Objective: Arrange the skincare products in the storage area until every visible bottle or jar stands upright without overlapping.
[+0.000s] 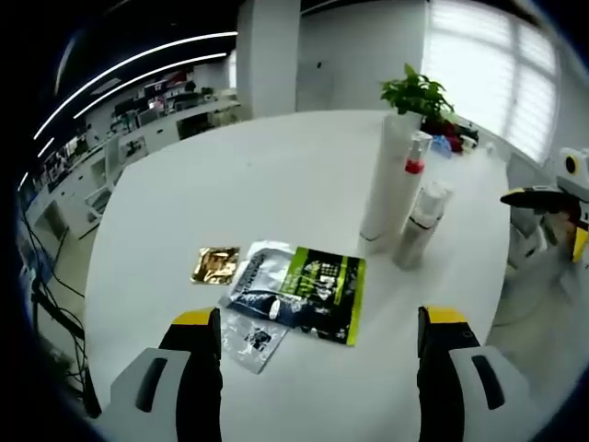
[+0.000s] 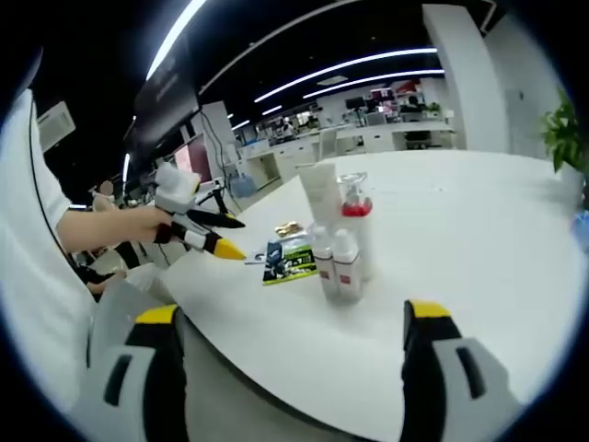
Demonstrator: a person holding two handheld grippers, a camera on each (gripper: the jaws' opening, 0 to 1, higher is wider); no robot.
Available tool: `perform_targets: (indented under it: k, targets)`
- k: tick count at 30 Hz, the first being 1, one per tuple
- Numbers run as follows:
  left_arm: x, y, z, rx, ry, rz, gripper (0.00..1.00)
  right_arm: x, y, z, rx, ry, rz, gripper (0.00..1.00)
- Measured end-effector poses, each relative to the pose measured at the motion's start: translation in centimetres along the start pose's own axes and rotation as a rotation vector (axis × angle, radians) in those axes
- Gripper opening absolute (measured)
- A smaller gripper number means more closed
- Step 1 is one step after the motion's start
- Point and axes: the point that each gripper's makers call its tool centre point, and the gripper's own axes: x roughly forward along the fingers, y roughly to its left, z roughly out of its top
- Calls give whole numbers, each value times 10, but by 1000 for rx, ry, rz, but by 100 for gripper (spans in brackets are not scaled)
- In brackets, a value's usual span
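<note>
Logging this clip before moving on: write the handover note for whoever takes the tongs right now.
Left tongs: open, empty, hovering above the sachets.
Right tongs: open, empty, off the table edge, facing the bottles.
Things: tall white tube, red-collared pump bottle and small white bottle stand upright, clustered on the white table. Green-black pouch, gold sachet and clear sachet lie flat; the pouch overlaps neighbouring packets.
Done: bottles upright.
Left: probably separate the overlapping packets and check bottle spacing.
</note>
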Motion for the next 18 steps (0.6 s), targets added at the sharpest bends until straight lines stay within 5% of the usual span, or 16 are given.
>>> perform_targets:
  k: [18]
  targets:
    - [67, 21, -11, 109, 172, -45, 86, 4, -7, -3, 28, 9, -33, 99]
